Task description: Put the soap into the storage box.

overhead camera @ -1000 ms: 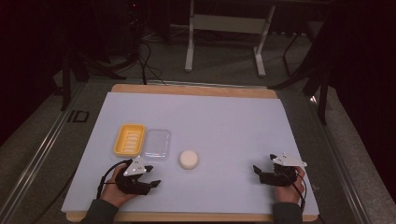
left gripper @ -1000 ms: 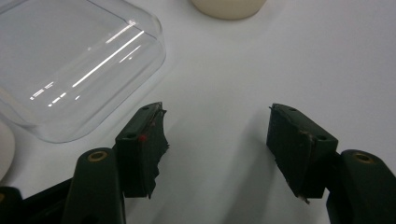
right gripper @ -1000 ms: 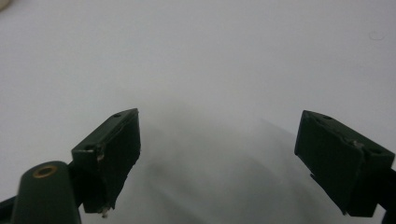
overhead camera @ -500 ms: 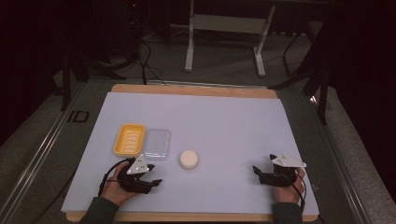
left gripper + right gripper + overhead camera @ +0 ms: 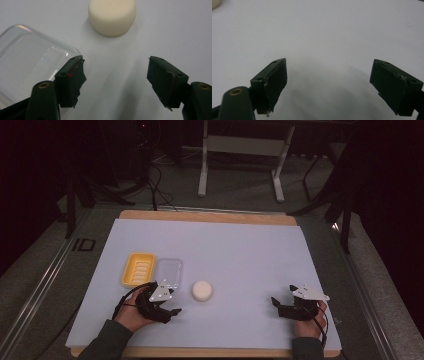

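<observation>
The white-covered counter (image 5: 240, 250) stands in a dark room. The round white puck (image 5: 202, 290) lies near the front edge, left of centre, beside the clear lid (image 5: 168, 270) and yellow tray (image 5: 138, 268). The left gripper (image 5: 172, 311) has just been opening its fingers, nothing between them; straddle the puck squarely before closing. The right gripper (image 5: 276, 303) rests open near the front right corner.

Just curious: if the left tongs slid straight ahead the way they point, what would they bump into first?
Probably the cream round puck. It lies ahead of the open left tongs, slightly left of centre. The clear lid sits beside them.
</observation>
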